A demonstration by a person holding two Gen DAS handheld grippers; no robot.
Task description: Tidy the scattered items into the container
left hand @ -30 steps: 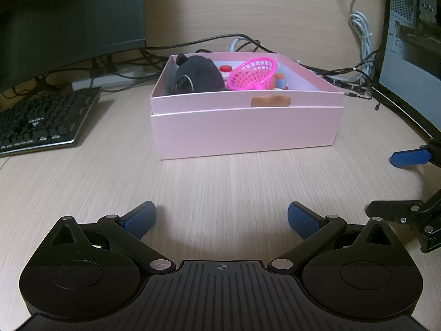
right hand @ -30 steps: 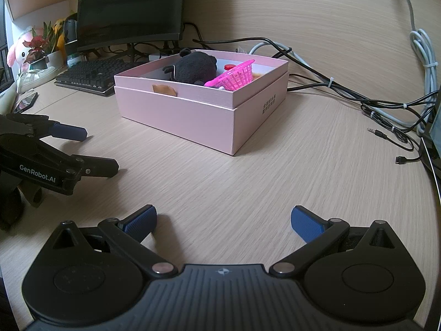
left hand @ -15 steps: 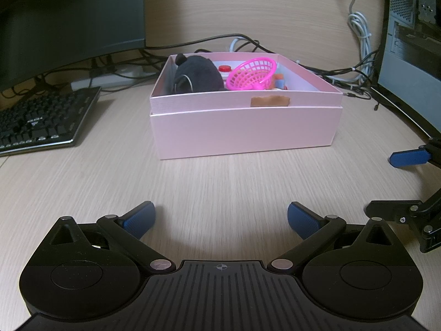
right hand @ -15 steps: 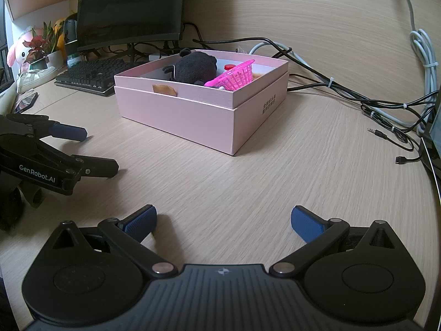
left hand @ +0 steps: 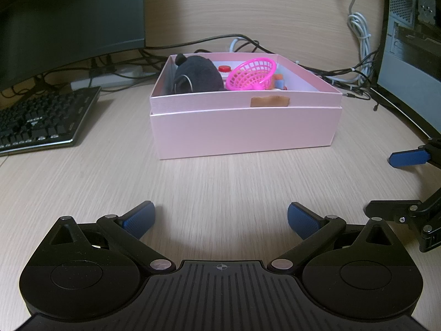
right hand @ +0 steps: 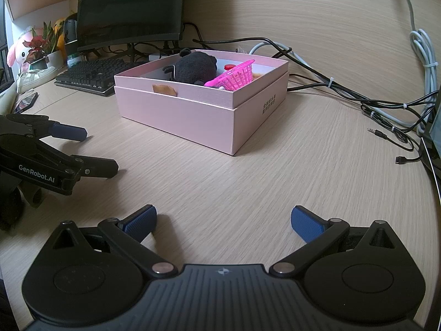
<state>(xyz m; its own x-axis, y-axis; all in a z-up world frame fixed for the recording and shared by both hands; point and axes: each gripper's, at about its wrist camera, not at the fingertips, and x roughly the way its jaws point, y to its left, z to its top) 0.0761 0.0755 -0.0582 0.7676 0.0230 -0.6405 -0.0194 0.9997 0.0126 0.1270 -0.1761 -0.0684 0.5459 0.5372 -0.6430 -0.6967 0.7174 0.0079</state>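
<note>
Pale wood-grain laminate covers the counter (left hand: 220,187), matte and finely streaked. On it sits a square pink cardboard box (left hand: 245,135), its smooth walls stepped where an inner tray rises above the outer shell; small printed characters mark one side in the right wrist view, and a torn brown patch of tape (left hand: 270,101) clings to the near rim. Inside the box lies a black fuzzy plush toy (left hand: 197,75), rounded with a small ear, leaning against the left wall. Beside it a bright pink plastic basket (left hand: 252,77) with an open lattice weave rests tipped on its side, touching the plush toy. Behind them a small red cap (left hand: 224,68) shows, and a few little items near the basket are too small to tell.

The left hand-held gripper (left hand: 220,218) hovers low over the bare counter, well short of the box, its ribbed blue pads (left hand: 139,218) spread wide and holding nothing. The right hand-held gripper (right hand: 224,220) is likewise spread wide, empty, above bare counter, with the box ahead and to its left.

Left of the box a black keyboard (left hand: 41,121) lies before a dark monitor (right hand: 129,8), and black and white cables (right hand: 358,93) trail along the back of the counter.
</note>
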